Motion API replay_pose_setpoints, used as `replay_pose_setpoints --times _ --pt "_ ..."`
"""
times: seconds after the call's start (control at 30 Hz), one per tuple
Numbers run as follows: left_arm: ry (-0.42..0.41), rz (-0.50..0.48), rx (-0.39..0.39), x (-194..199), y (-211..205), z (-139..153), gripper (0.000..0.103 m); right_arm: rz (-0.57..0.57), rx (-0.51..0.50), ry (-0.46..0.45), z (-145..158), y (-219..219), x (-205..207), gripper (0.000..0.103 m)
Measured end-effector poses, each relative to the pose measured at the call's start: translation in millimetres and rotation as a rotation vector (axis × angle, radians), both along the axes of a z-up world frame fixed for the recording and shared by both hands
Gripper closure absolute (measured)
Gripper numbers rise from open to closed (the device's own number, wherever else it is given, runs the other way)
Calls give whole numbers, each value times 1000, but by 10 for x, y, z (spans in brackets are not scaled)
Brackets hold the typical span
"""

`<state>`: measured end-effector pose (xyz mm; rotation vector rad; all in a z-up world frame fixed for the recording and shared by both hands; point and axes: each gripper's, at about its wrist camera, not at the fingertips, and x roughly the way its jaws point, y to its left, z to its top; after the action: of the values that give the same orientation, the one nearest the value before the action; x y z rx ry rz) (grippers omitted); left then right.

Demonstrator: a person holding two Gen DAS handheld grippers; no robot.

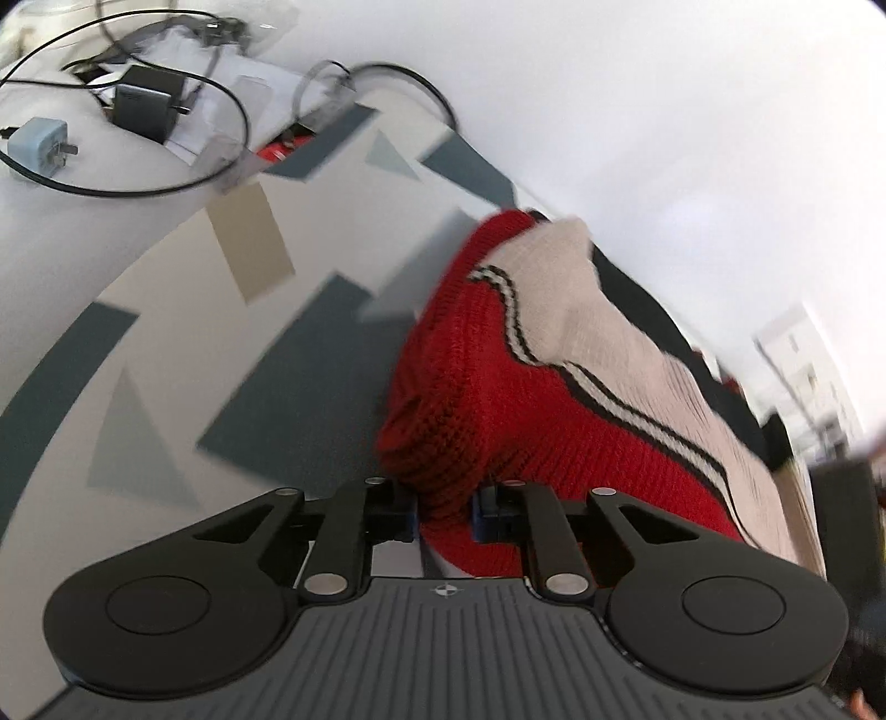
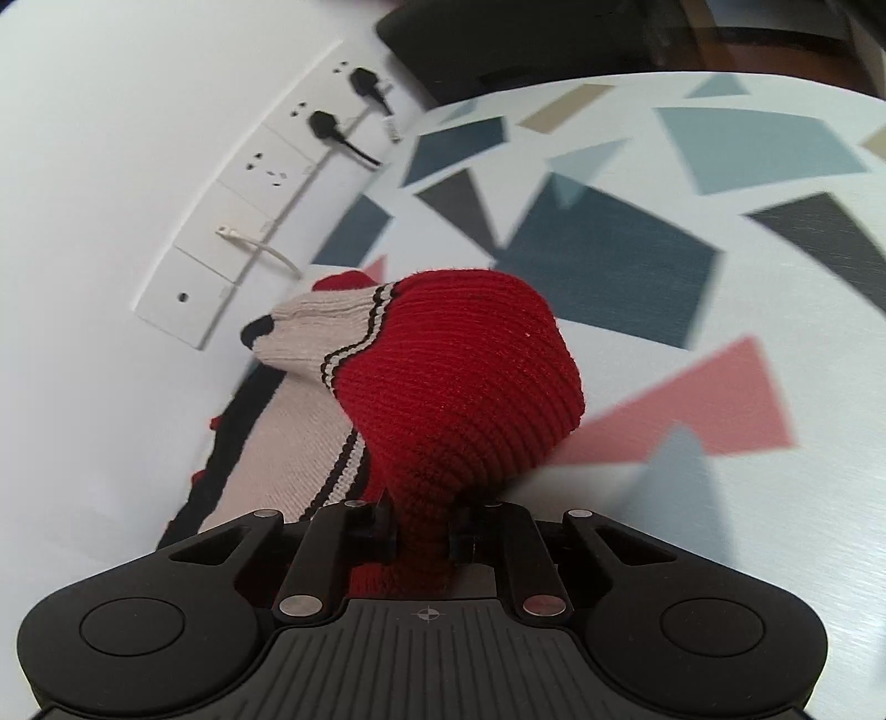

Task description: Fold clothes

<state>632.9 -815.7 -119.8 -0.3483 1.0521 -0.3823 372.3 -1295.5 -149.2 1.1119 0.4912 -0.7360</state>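
A knitted sweater (image 1: 476, 387), red and cream with thin black and white stripes, lies on a white tablecloth printed with coloured shapes. In the left wrist view my left gripper (image 1: 443, 512) is shut on a bunched red fold of it, and the cream part runs off to the right along the wall. In the right wrist view my right gripper (image 2: 423, 531) is shut on another red fold of the sweater (image 2: 470, 387), which bulges up in front of the jaws. The cream and black part trails off to the left beside the wall.
A white wall stands close behind the sweater. It carries a row of sockets (image 2: 266, 177) with two black plugs (image 2: 332, 130). At the far left of the table lie a black charger (image 1: 147, 102), a pale blue adapter (image 1: 41, 144) and looping black cables. A black object (image 2: 526, 50) stands at the table's far end.
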Motion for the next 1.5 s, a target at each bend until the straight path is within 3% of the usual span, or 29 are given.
replay_pose_setpoints --times 0.07,0.1,0.17,0.2,0.23,0.3,0.4,0.53,0.6,0.7,0.8,0.87,0.93,1.0,1.07,1.17,1.2,1.23,1.27,1.5 --pt "14 -91 34 -217 1 -9 83 -4 -27 63 41 73 -182 91" --pt "29 -137 61 -314 -20 -20 72 -5 -41 101 55 112 -257 89" --pt "62 -227 119 -502 -69 -45 58 0 -57 210 89 178 -348 76" --pt "50 -256 131 -571 -79 -12 55 -8 -62 268 120 204 -376 57" --pt "32 -283 139 -636 -86 31 52 -36 -75 321 184 241 -401 49" --pt "-13 -320 148 -739 -77 129 46 -51 -129 326 369 324 -393 49" --pt "-81 -328 145 -794 11 274 46 5 -245 260 702 475 -175 49" --pt "-166 -313 82 -632 157 298 46 258 -300 130 979 710 574 50" --pt "-185 -275 96 -494 154 271 50 422 -292 86 1055 899 1149 51" --pt "-220 -234 40 -403 197 419 50 677 -315 47 1091 1312 2021 51" --pt "-263 -191 39 -385 196 503 37 951 -334 98 903 1854 2849 51" --pt "-249 -210 61 -331 113 428 37 1108 -303 186 654 2207 3313 52" --pt "-267 -229 93 -308 13 309 41 1215 -282 287 400 2519 3667 54" --pt "-302 -251 126 -318 -72 212 79 1258 -317 371 223 2746 3879 53" --pt "-325 -273 154 -336 -147 152 79 1277 -353 433 108 2884 3995 53" --pt "-312 -256 109 -338 -122 137 83 1336 -370 529 -51 3048 4152 55" --pt "-312 -255 94 -343 -110 151 91 1334 -394 546 -55 3059 4152 67" --pt "-313 -256 79 -349 -98 169 91 1325 -423 557 -49 3055 4152 91" --pt "-314 -256 64 -354 -86 186 93 1313 -420 559 -24 3019 4168 92" --pt "-374 -233 42 -488 -18 314 95 1210 -320 379 325 2641 4074 95"
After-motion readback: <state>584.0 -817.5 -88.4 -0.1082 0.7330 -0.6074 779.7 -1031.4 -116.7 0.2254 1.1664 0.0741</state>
